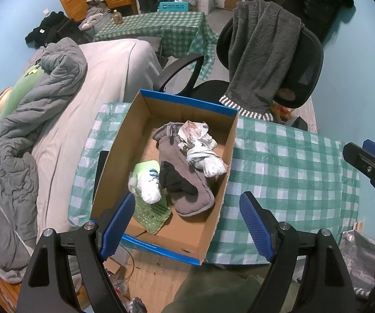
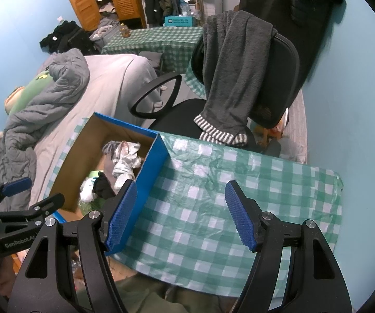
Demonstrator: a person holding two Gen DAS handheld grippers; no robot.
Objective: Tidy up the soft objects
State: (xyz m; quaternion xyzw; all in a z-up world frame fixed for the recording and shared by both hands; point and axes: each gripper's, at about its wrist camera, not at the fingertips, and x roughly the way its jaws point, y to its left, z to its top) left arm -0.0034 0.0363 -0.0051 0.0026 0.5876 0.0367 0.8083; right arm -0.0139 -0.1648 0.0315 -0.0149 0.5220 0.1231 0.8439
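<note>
Both grippers hang over the table, jaws wide and empty. Left gripper (image 1: 188, 224) points down over the near end of the box (image 1: 124, 140), its blue pads (image 1: 117, 224) standing apart with nothing between them. Right gripper (image 2: 180, 212) hovers over bare checked cloth (image 2: 252, 182) just right of the box's blue wall, its pads also spread and touching nothing.

Inside the box lie the soft things: a grey mitten (image 1: 187, 180) running lengthwise, a black sock (image 1: 177, 180) on top of it, a white sock (image 1: 149, 187) with blue stripes beside that, resting on a green packet (image 1: 152, 214). Toward the far end sits a crumpled white bundle (image 1: 199, 140), partly over the mitten. From the right wrist view the same pile shows past the box wall.

Behind the table stands a black chair (image 1: 304, 73) with a grey towel (image 1: 260, 54) draped over its back; a bed (image 1: 104, 78) with a rumpled grey quilt (image 1: 31, 109) lies to the left
</note>
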